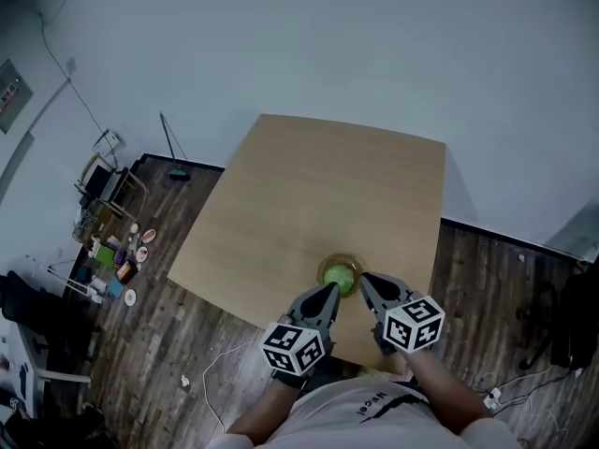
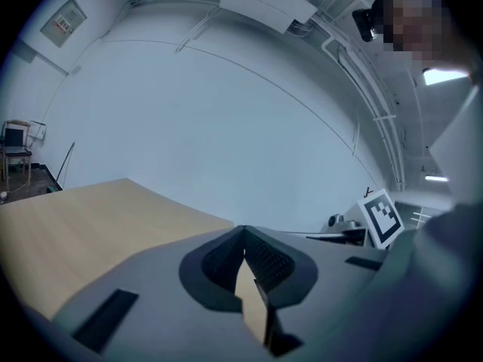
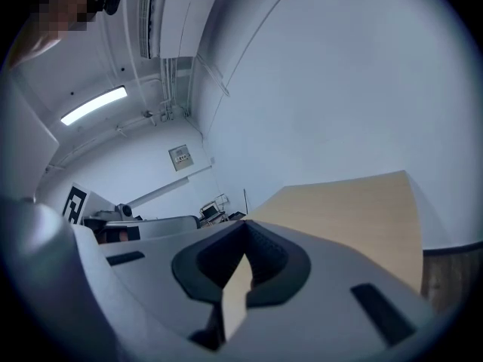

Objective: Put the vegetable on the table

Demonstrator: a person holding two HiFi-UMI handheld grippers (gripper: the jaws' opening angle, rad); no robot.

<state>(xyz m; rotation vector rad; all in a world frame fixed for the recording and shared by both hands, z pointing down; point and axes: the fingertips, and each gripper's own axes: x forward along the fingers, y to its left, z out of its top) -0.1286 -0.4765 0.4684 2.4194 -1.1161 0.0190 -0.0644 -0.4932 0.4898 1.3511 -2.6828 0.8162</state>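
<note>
Fingers point(image 2: 270, 259) closed, left gripper point(image 1: 331, 291) and right gripper point(image 1: 364, 278) angled inward beside vegetable point(image 1: 341, 275)

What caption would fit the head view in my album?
Both shut, the left gripper and right gripper flank a green vegetable in a bowl on a wooden table.

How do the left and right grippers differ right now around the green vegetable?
The left gripper points at the green vegetable from its near-left; the right gripper points from its right. The right gripper reaches slightly farther over the table than the left gripper. Shared: both have jaws closed on nothing.
</note>
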